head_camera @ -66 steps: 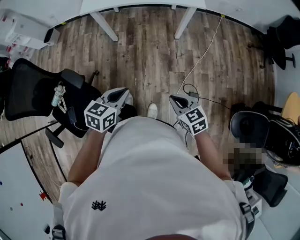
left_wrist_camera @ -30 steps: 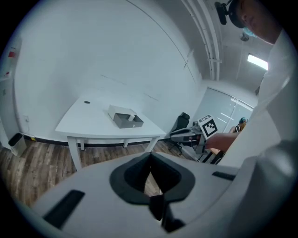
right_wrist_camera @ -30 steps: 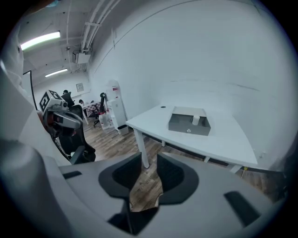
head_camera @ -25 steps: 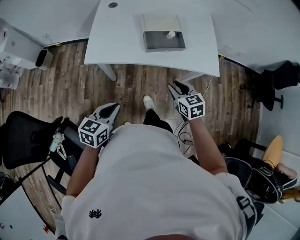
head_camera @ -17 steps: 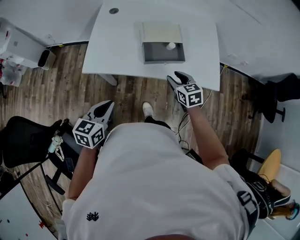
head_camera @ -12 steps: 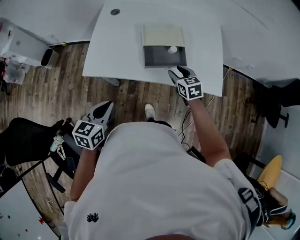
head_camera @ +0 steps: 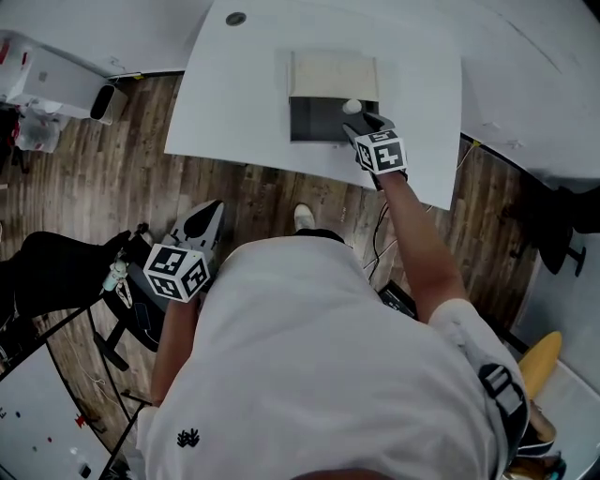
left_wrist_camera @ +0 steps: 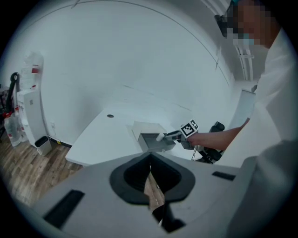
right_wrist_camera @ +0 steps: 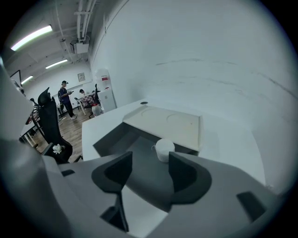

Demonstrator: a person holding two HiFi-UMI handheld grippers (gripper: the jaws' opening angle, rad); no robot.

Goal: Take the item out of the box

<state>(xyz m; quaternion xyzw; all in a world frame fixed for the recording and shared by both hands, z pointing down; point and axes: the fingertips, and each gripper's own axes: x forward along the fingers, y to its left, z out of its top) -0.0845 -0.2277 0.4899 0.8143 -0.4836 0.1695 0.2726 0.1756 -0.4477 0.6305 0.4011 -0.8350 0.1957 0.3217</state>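
Observation:
On the white table (head_camera: 234, 103) stands an open grey box (head_camera: 317, 120) with its beige lid (head_camera: 333, 73) folded back. A small white cup (head_camera: 352, 106) stands inside at the box's right. My right gripper (head_camera: 361, 122) hovers at the box's near right edge, its jaws opening, nothing between them. In the right gripper view the cup (right_wrist_camera: 164, 149) stands just ahead of the right gripper (right_wrist_camera: 150, 162), on the box's floor (right_wrist_camera: 135, 155). My left gripper (head_camera: 208, 212) hangs low over the wooden floor, shut and empty, and its jaws meet in the left gripper view (left_wrist_camera: 150, 160).
A black office chair (head_camera: 56, 272) stands at the left on the wooden floor. A white bin (head_camera: 103, 101) is by the table's left corner. The table has a round cable hole (head_camera: 235, 18). Several people (right_wrist_camera: 65, 95) stand far off in the room.
My right gripper moved forward from over the floor to the box's edge, and its jaws spread apart. The table and box came closer. My left gripper stayed low.

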